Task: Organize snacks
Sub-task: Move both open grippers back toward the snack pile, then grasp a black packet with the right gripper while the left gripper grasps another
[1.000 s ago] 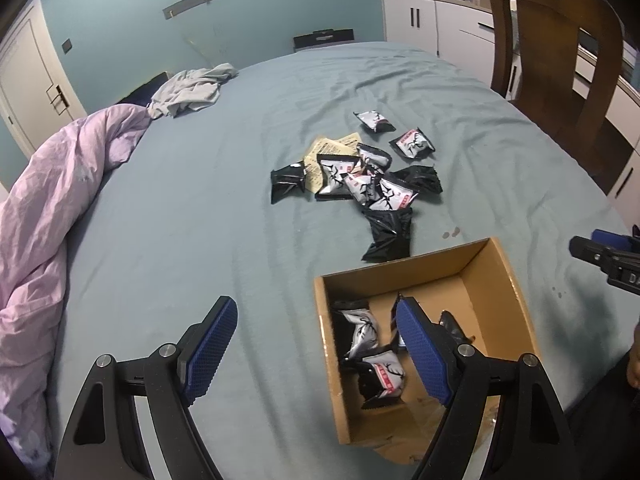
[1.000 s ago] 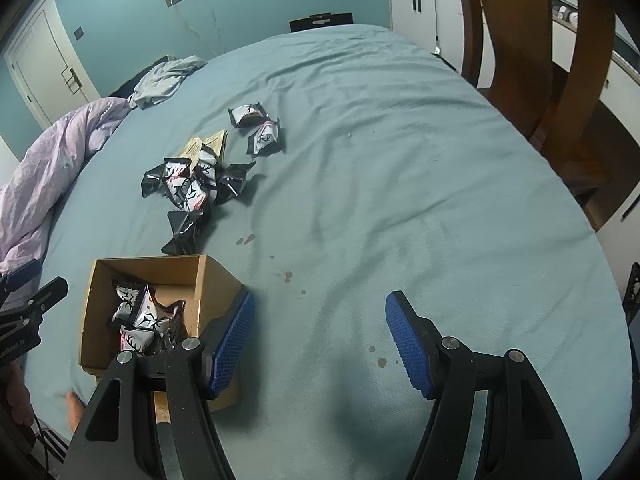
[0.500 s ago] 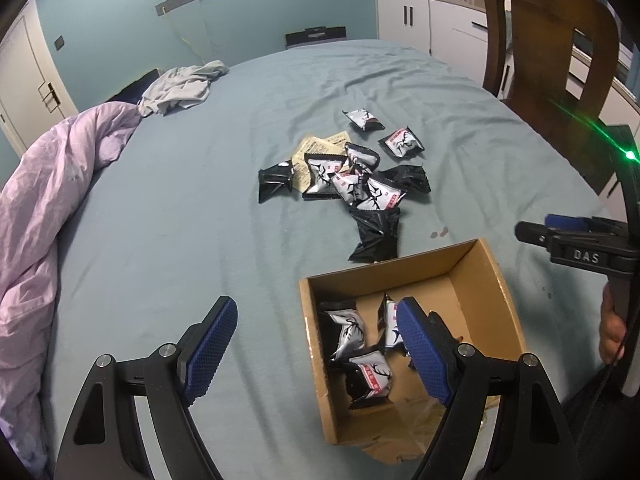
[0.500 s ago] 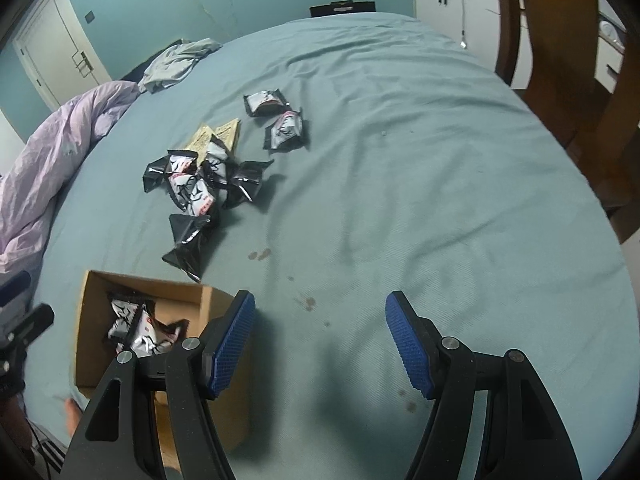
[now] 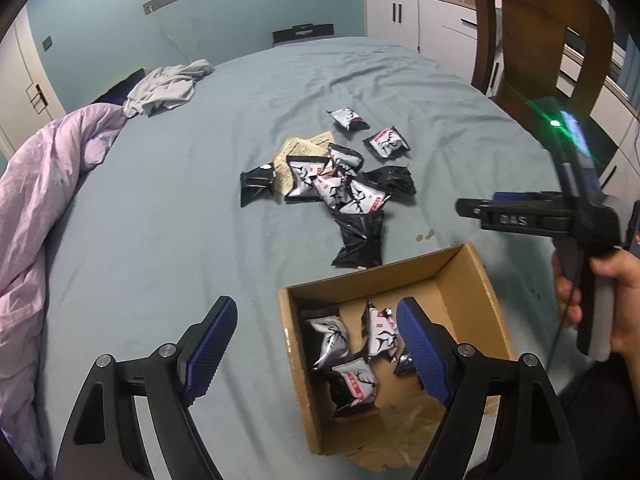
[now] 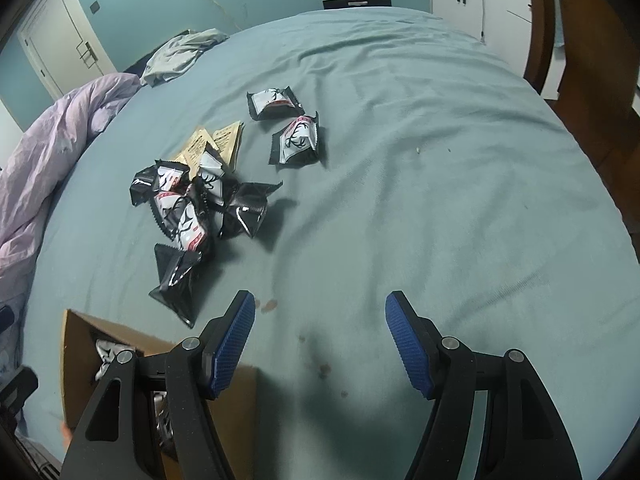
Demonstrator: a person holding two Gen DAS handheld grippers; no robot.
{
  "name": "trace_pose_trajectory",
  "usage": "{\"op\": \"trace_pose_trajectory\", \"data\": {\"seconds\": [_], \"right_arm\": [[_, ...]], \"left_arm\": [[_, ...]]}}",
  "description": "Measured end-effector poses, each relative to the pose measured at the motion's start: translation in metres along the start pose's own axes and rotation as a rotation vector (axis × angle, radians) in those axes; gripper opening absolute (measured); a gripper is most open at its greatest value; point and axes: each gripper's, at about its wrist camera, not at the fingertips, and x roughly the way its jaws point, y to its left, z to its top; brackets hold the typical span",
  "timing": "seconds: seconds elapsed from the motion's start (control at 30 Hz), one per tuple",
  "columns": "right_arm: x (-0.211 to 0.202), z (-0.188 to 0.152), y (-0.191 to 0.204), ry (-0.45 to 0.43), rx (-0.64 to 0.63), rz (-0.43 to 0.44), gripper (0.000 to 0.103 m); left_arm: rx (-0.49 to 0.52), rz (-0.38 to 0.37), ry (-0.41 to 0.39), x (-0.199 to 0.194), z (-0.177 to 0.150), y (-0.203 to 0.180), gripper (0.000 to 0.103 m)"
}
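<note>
A pile of black-and-white snack packets (image 5: 340, 192) (image 6: 192, 208) lies mid-bed on a teal sheet, with two single packets (image 6: 296, 142) (image 6: 274, 102) beyond it. An open cardboard box (image 5: 460, 276) (image 6: 76, 340) holds several packets (image 5: 352, 352). My left gripper (image 5: 312, 344) hangs open and empty over the box's left edge. My right gripper (image 6: 320, 332) is open and empty above bare sheet, right of the box and short of the pile. Seen in the left wrist view, the right gripper's body (image 5: 540, 216) is held by a hand (image 5: 616, 300).
A lilac duvet (image 5: 36, 200) is bunched along the left side. A grey garment (image 5: 168, 86) lies at the far left. A wooden chair (image 5: 536, 28) and white cabinets (image 5: 424, 24) stand on the right. Small dark stains (image 6: 320, 368) mark the sheet.
The right gripper has moved forward and down, away from the box toward the pile, and has come further into the left wrist view. The left gripper stayed over the box.
</note>
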Motion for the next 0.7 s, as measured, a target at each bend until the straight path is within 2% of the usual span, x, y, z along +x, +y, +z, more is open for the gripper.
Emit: {"op": "trace_pose_trajectory", "data": {"seconds": [0.37,0.47,0.7], "right_arm": [[0.044,0.027,0.003,0.094,0.005,0.134,0.067],[0.055,0.040,0.006,0.084,-0.025,0.113,0.067],[0.082,0.081,0.009,0.073,-0.003,0.208,0.067]], "left_arm": [[-0.001,-0.041,0.024,0.003,0.001,-0.002,0.083],[-0.009,-0.053,0.024,0.002,0.002,-0.001,0.083],[0.005,-0.071,0.040,0.005,-0.002,-0.005,0.083]]}}
